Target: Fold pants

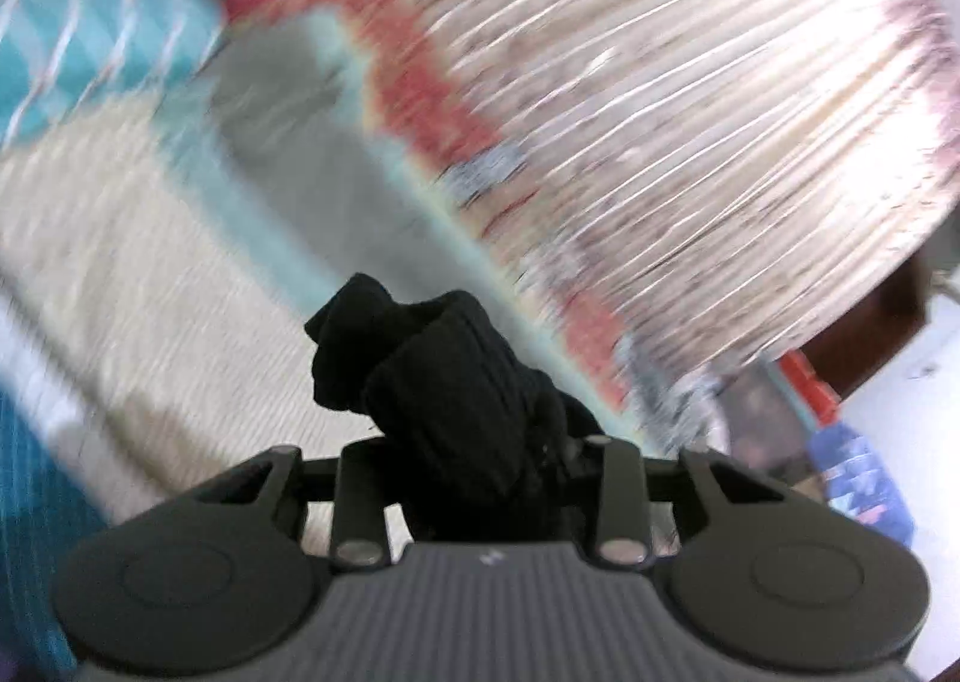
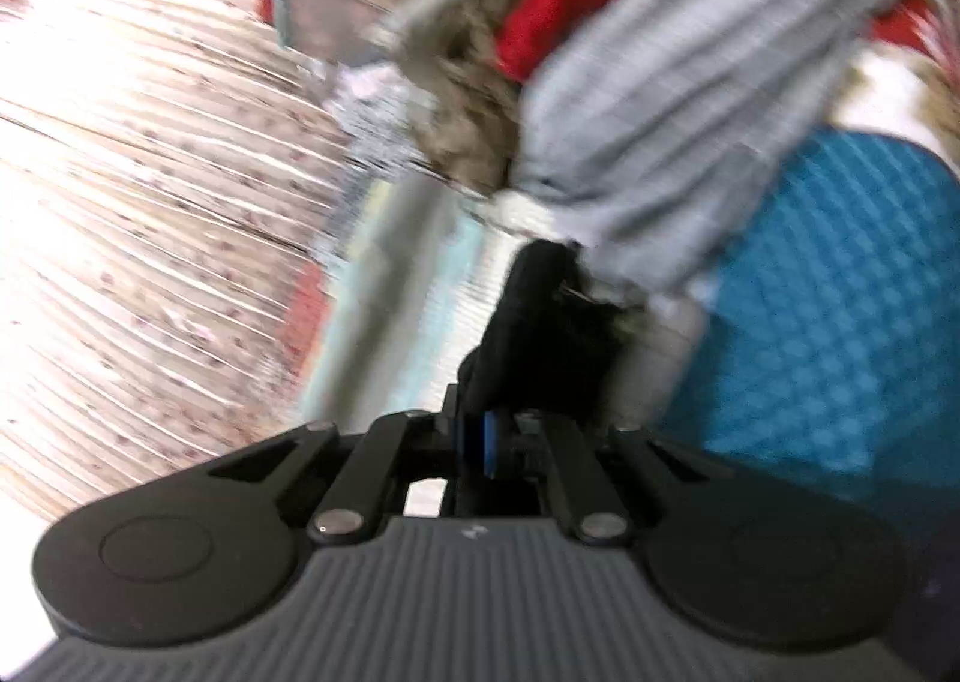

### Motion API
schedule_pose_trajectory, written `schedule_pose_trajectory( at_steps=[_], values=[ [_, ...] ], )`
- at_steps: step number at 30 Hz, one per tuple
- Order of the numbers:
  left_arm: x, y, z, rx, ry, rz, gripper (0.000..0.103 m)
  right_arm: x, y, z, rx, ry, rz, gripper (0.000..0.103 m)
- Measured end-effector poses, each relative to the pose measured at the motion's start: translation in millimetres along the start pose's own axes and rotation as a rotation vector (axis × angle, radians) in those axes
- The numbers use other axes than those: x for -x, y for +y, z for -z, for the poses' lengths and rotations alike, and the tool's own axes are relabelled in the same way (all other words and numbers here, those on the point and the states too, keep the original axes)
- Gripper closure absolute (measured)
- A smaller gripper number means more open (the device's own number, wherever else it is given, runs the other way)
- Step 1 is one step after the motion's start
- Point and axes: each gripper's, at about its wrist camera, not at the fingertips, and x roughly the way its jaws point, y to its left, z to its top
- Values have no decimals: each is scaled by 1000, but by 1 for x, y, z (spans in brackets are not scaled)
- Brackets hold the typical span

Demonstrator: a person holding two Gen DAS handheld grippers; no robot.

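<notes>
Both views are smeared by motion. In the left wrist view, black pants (image 1: 432, 358) bunch up in a thick wad between the arms of my left gripper (image 1: 474, 424). The wad hides the fingertips, and the jaws stand shut on it. In the right wrist view another part of the black pants (image 2: 540, 322) rises from my right gripper (image 2: 498, 424). Its jaws are drawn close together and pinch the cloth, with a blue pad edge showing at the grip. The rest of the pants is out of sight.
A cream floral bedspread (image 1: 660, 82) with a red border fills one side. A pale ribbed mat (image 1: 120, 274) and a teal checked cloth (image 1: 90, 22) lie to the left. In the right wrist view a grey checked garment (image 2: 690, 112), a red garment (image 2: 570, 4) and a blue checked cloth (image 2: 840, 292) are piled.
</notes>
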Motion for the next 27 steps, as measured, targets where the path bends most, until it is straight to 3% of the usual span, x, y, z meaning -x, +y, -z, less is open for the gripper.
schedule_pose_trajectory(
  at_steps=[3, 6, 9, 12, 13, 15, 18, 21, 25, 27],
  values=[
    [17, 4, -9, -14, -54, -7, 71, 5, 15, 3, 14, 0, -54, 95],
    [25, 46, -2, 60, -28, -99, 71, -3, 9, 17, 33, 49, -25, 95],
    [18, 104, 23, 165, 69, -251, 71, -18, -19, 42, 9, 124, 61, 95],
    [-6, 165, 58, 245, 217, -463, 68, -32, -46, 65, 12, 171, 181, 95],
    [-11, 185, 70, 273, 263, -534, 57, -34, -56, 71, -6, 176, 196, 94],
    [-3, 196, 77, 330, 218, -479, 54, -30, -70, 70, -81, 171, 147, 96],
    [9, 184, 74, 306, 216, -503, 45, -24, -73, 61, -132, 202, 121, 90],
    [30, 169, 71, 275, 212, -495, 42, -12, -66, 53, -89, 194, 102, 80],
    [60, 155, 68, 269, 172, -508, 36, 1, -49, 43, 44, 126, 149, 80],
    [69, 151, 70, 258, 162, -539, 36, 8, -53, 35, 63, 64, 188, 66]
  ],
)
